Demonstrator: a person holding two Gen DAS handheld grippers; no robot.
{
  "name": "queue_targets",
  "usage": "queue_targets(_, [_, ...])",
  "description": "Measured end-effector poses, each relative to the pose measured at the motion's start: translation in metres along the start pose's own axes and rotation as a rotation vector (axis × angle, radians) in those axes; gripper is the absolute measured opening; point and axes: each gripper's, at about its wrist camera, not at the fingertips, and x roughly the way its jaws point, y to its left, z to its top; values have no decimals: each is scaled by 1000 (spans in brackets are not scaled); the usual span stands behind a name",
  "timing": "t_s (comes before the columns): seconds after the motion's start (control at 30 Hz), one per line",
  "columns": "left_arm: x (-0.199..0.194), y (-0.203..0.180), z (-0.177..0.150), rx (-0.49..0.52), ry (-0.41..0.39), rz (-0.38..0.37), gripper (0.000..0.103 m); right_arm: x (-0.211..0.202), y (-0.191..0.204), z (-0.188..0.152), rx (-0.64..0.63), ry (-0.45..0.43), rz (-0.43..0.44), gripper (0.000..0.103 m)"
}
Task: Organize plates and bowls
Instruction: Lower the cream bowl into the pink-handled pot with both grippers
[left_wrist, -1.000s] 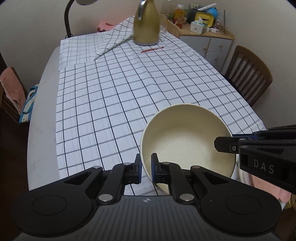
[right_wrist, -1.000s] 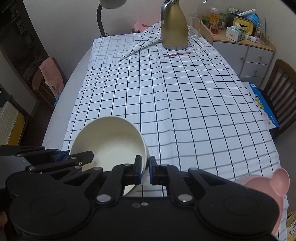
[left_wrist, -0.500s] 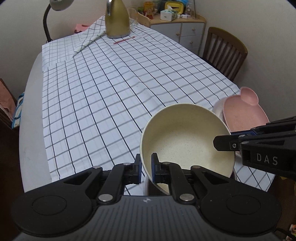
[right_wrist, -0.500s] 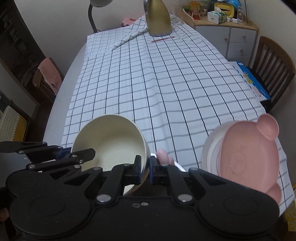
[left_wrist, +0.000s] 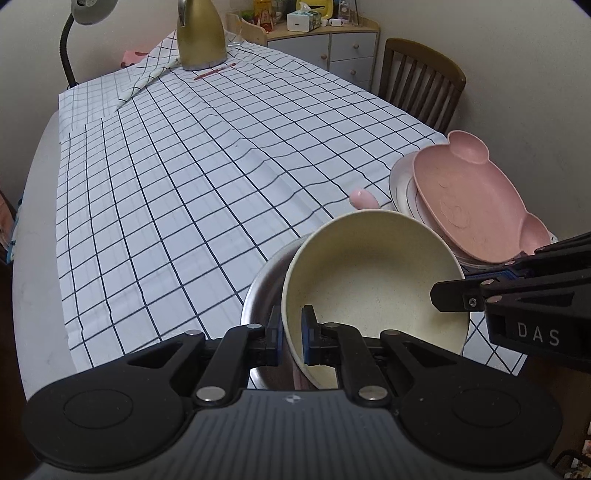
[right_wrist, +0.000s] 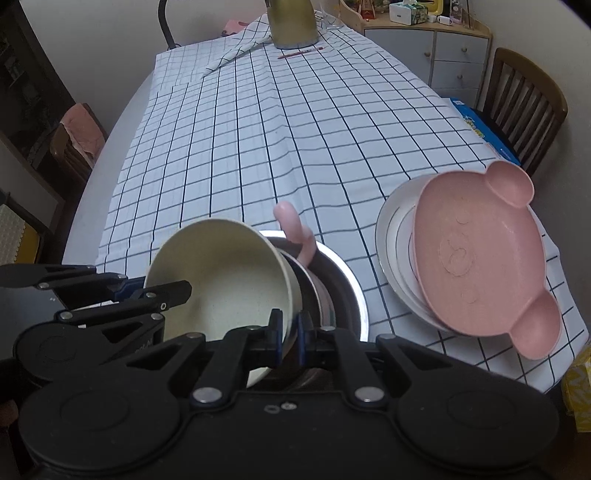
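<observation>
We see the desk (right_wrist: 92, 206) under a checked cloth (left_wrist: 207, 177); its near edge is hidden by our grippers. The cream bowl (left_wrist: 373, 284) tilts over a half-hidden steel bowl (right_wrist: 347, 280), beside the pink plate (right_wrist: 476, 258). Left gripper (left_wrist: 291, 334) and right gripper (right_wrist: 290, 334) each clench its rim on opposite sides.

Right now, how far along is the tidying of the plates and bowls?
Partly done. The pink bear-shaped plate already tops the white plates at the table's near right. In hand: the cream bowl, its rim pinched by the left gripper and the right gripper, tilted over the steel bowl holding other dishes. Left: setting it down and releasing.
</observation>
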Motion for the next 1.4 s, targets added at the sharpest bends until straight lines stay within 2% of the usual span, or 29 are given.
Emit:
queue_targets(0.2, [10,-9,-12,38,-7,7,9,6,0,-13,-37,1,-38,8])
queue_targets(0.5, [14,-12,-13,68,-24,25,8,6,5,-17,-81,-32,-78,9])
queue_targets(0.63, [16,-11,-13,59,-6,0,9,6,5,-17,-76,-37,-94,9])
queue_targets(0.87, [15,-6,-12,43,-2,-17,9,9,0,-18,-43,-21,-98,18])
queue_targets(1.03, [15,2,-12,22,11,-30,11,8,-1,-20,-34,-18,-86,21])
queue_targets(1.1, [14,6,-13,9,17,-38,11,7,-1,-21,-30,-22,-76,28])
queue_targets(1.4, [6,12,-16,-9,11,-57,11,-1,0,-20,-17,-38,-43,35])
